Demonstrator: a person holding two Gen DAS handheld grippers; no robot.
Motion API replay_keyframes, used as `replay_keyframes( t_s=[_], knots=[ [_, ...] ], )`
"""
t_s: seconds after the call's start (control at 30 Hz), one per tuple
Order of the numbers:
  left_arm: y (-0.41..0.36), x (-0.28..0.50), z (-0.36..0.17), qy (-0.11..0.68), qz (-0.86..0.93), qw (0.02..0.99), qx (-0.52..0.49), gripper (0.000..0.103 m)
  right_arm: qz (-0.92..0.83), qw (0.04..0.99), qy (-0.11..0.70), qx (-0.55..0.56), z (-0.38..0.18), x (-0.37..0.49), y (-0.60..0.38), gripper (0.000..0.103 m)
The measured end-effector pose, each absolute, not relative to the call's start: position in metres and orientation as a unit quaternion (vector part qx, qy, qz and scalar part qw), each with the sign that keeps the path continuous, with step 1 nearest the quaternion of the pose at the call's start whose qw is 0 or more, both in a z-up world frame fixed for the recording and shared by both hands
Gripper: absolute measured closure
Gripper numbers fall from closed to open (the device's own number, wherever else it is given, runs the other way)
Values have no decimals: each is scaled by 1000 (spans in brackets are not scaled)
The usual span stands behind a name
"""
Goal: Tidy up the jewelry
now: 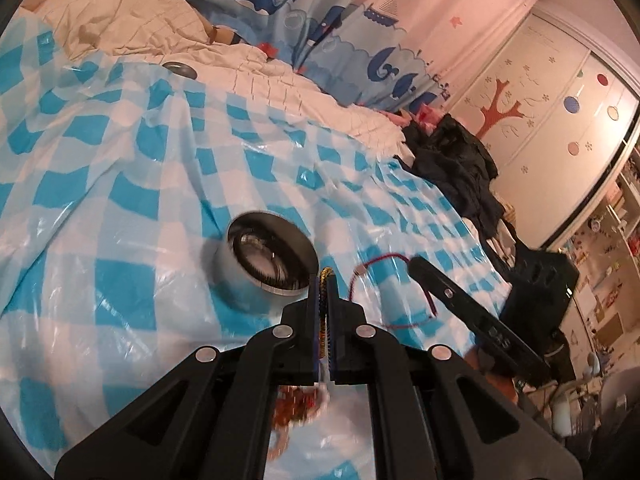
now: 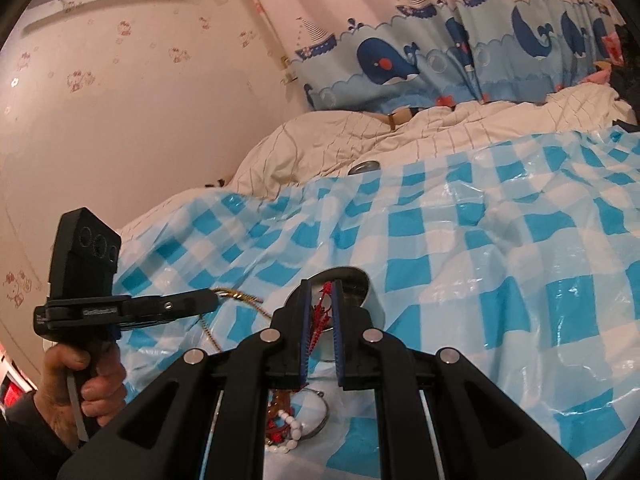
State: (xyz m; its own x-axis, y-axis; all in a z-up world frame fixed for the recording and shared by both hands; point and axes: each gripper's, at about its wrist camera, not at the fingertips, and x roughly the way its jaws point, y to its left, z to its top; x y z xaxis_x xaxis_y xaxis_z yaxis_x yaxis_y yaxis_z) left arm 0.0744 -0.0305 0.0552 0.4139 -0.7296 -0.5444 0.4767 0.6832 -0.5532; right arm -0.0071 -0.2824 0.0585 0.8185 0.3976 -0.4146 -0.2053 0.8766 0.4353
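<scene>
Left wrist view: my left gripper (image 1: 325, 280) is clamped on a gold chain (image 1: 325, 304), which runs up between the blue pads and pokes out at the tips. Just beyond the fingertips a round metal tin (image 1: 269, 258) sits open on the blue-and-white checked plastic sheet (image 1: 120, 208) spread over the bed. To its right my right gripper (image 1: 424, 266) reaches in, a red cord (image 1: 380, 258) trailing from its tip down to the sheet. In the right wrist view that right gripper (image 2: 322, 292) is closed on the red cord (image 2: 320, 316), which hangs between its pads in front of the tin (image 2: 352, 280). My left hand (image 2: 86, 388) grips the other tool's handle at the left, the gold chain (image 2: 236, 296) dangling from its tip. Below my fingers lies a heap of beaded jewelry (image 2: 286, 420), white and amber, partly hidden.
</scene>
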Motion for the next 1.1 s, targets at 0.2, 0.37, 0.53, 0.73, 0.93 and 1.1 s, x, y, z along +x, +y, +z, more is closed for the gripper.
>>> replay_keyframes(
  t_s=[0.2, 0.37, 0.53, 0.73, 0.93, 1.1],
  knots=[
    [-59, 101, 50, 392, -353, 832, -171, 101, 161, 936, 249, 191, 64, 3, -287, 92],
    [-75, 130, 20, 436, -262, 848, -147, 97, 178, 933, 243, 198, 69, 36, -285, 92],
    [-59, 134, 15, 445, -229, 850, -166, 80, 196, 918, 269, 215, 55, 68, -271, 92],
    [-42, 128, 26, 421, -208, 864, -181, 68, 210, 895, 338, 203, 32, 96, -251, 92],
    [-47, 123, 31, 419, -219, 866, -164, 61, 166, 897, 350, 213, 28, 81, -273, 57],
    [-54, 117, 30, 432, -231, 860, -141, 56, 166, 880, 384, 226, 15, 64, -290, 54]
  ],
)
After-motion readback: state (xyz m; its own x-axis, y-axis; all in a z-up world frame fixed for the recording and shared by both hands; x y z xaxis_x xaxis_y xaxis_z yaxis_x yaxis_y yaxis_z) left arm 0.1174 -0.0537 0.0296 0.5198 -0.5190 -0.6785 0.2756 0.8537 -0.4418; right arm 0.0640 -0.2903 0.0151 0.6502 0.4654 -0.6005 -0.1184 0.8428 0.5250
